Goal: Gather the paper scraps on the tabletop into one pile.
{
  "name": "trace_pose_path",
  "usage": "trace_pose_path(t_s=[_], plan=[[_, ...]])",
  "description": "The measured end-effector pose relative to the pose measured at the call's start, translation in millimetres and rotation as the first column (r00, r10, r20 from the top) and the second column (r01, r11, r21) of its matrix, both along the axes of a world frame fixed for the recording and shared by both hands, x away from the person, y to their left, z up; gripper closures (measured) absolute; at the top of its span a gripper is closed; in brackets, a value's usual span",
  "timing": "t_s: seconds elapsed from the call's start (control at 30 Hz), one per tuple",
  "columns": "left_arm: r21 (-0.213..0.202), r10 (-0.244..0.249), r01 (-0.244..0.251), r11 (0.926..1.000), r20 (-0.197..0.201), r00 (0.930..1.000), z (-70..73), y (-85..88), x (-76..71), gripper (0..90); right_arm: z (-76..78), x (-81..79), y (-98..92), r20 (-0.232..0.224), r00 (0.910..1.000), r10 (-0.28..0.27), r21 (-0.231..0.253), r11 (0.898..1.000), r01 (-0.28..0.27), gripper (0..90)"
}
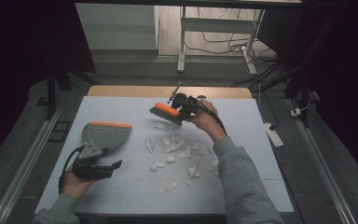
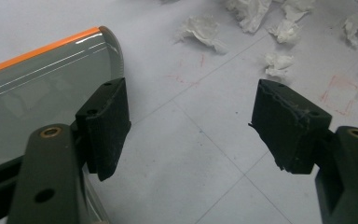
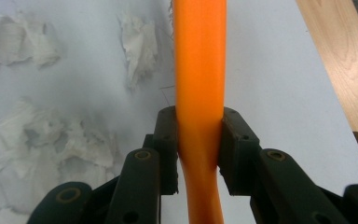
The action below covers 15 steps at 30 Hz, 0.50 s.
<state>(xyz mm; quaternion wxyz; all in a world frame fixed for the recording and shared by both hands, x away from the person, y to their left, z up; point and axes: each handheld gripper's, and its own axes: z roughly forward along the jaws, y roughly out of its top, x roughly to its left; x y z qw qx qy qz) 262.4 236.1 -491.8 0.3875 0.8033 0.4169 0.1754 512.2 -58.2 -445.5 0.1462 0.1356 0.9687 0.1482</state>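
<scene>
A grey dustpan (image 1: 105, 135) with an orange lip lies on the white table mat at the left; its edge (image 2: 51, 74) sits just left of my open left gripper (image 2: 191, 126). That left gripper (image 1: 103, 169) rests low by the dustpan's handle with nothing between its jaws. My right gripper (image 1: 182, 106) is raised over the far middle of the table, shut on the orange handle (image 3: 199, 93) of a hand brush (image 1: 166, 112). Several crumpled paper scraps (image 1: 175, 147) lie scattered mid-table, below the brush.
The wooden table edge (image 1: 168, 91) runs along the far side. Table legs and cables (image 1: 233, 46) stand on the floor beyond. A power strip (image 1: 273, 133) lies on the floor at the right. Metal rails run along both sides.
</scene>
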Motion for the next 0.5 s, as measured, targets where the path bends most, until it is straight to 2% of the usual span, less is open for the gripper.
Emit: trace_pose_path(t_s=[0.1,0.2,0.3,0.37,0.5], plan=[[-0.002,0.0,0.0,1.0,0.001,1.0,-0.1,0.5,0.1,28.6,-4.8,0.2,6.4,-0.017,0.9994,0.03,-0.031,0.999,-0.03,70.9],[-0.004,0.0,0.0,1.0,0.002,1.0,0.0,0.9,-0.3,28.7,-7.2,-5.8,13.0,-0.059,0.9969,0.053,-0.022,0.998,-0.055,71.0],[-0.006,0.0,0.0,1.0,0.001,1.0,0.2,0.9,-0.8,28.8,-7.5,-17.5,19.0,-0.056,0.9936,0.098,-0.078,0.992,-0.102,71.1],[-0.005,-0.001,0.001,1.0,0.002,1.0,0.4,0.3,-1.3,28.8,-6.3,-23.3,18.4,-0.073,0.9911,0.111,-0.078,0.99,-0.117,71.1],[-0.001,-0.001,0.001,1.0,0.006,1.0,1.0,0.3,-2.0,28.8,-0.2,-32.4,10.7,-0.127,0.9805,0.15,-0.075,0.984,-0.16,71.0]])
